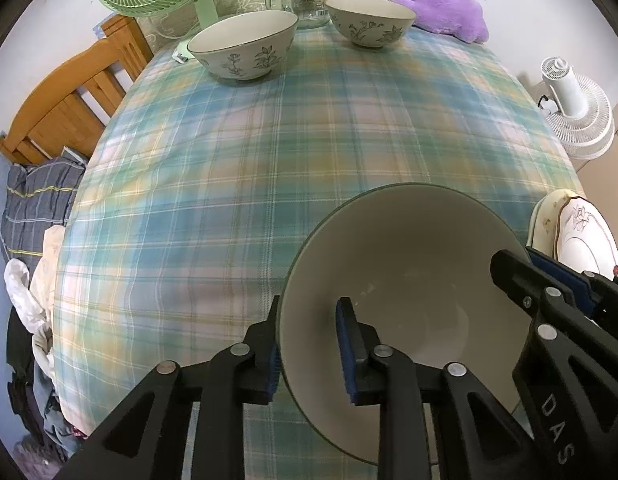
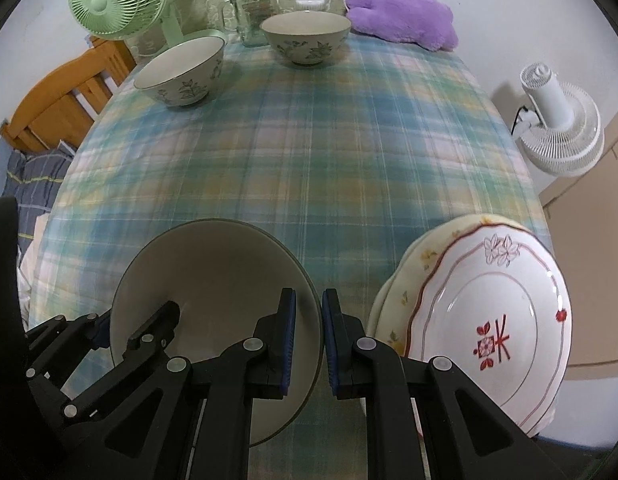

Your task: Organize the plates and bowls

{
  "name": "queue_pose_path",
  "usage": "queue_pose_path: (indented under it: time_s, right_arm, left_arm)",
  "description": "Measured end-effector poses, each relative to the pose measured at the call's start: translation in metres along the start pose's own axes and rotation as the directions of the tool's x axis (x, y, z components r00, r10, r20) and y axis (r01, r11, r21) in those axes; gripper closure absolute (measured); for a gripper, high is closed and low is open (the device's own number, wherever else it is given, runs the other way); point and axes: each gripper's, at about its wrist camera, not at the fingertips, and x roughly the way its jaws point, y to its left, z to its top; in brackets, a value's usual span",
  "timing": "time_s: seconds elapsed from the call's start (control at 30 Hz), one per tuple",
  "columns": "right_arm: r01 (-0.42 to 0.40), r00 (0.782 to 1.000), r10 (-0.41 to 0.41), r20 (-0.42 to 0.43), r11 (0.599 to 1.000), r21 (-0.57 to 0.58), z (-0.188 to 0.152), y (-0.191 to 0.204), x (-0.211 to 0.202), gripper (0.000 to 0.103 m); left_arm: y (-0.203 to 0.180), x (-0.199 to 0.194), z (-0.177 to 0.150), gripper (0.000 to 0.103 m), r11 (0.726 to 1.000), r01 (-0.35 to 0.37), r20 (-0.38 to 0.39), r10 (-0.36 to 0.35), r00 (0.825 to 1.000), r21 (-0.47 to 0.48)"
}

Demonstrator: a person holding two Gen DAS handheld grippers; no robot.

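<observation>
Currently the left gripper [image 1: 309, 350] straddles the left rim of the near bowl [image 1: 405, 264], jaws parted with a visible gap inside, while the right gripper [image 2: 309, 344] pinches its right rim, presumably for lifting toward the two bowls [image 1: 245, 46] at the table's [image 1: 269, 152] far edge; stacked plates [image 2: 489, 320] sit at the near right edge.

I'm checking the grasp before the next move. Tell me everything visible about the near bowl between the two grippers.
The near bowl is round and deep, likely ceramic, plain cream inside with a thin dark rim, and empty. It sits at the table's near edge on the plaid cloth, left of the plates. The left gripper straddles its left rim, one finger inside, one outside; the right gripper straddles its right rim likewise. Whether it rests on the cloth or is lifted cannot be told.
</observation>
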Motion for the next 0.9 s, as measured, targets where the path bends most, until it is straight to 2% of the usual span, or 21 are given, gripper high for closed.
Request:
queue_pose_path:
  time_s: [0.33, 0.4, 0.47, 0.5, 0.63, 0.77, 0.9]
  right_arm:
    - [-0.044, 0.999, 0.044, -0.017, 0.999, -0.021, 0.0, -0.004, 0.001, 0.082]
    - [-0.047, 0.999, 0.047, -0.005, 0.998, -0.033, 0.0, -0.004, -0.002, 0.077]
    - [-0.051, 0.999, 0.051, 0.014, 0.998, -0.042, 0.001, -0.004, -0.007, 0.059]
    - [-0.055, 0.998, 0.056, 0.022, 0.998, -0.043, 0.001, -0.005, -0.009, 0.055]
    - [-0.089, 0.994, 0.092, 0.054, 0.994, -0.057, 0.004, -0.006, -0.022, 0.051]
    - [-0.092, 0.99, 0.1, 0.095, 0.992, -0.082, 0.009, -0.005, -0.035, 0.039]
    - [-0.087, 0.989, 0.097, 0.114, 0.992, -0.096, 0.016, -0.001, -0.043, 0.032]
  left_arm:
    - [-0.006, -0.006, -0.002, 0.06, 1.0, 0.015, 0.012, -0.014, 1.0, -0.02]
    - [-0.006, -0.011, -0.003, 0.046, 0.999, 0.013, 0.029, -0.012, 1.0, -0.03]
    - [-0.007, -0.018, -0.003, 0.04, 0.999, 0.012, 0.055, -0.01, 0.998, -0.039]
    - [-0.007, -0.022, -0.002, 0.035, 0.999, 0.012, 0.065, -0.009, 0.998, -0.041]
    - [-0.008, -0.035, 0.0, 0.031, 0.999, 0.004, 0.105, 0.001, 0.994, -0.046]
    - [-0.004, -0.048, 0.003, 0.029, 0.998, 0.0, 0.139, 0.007, 0.99, -0.055]
    - [0.001, -0.052, 0.01, 0.029, 0.998, 0.011, 0.151, -0.001, 0.989, -0.064]
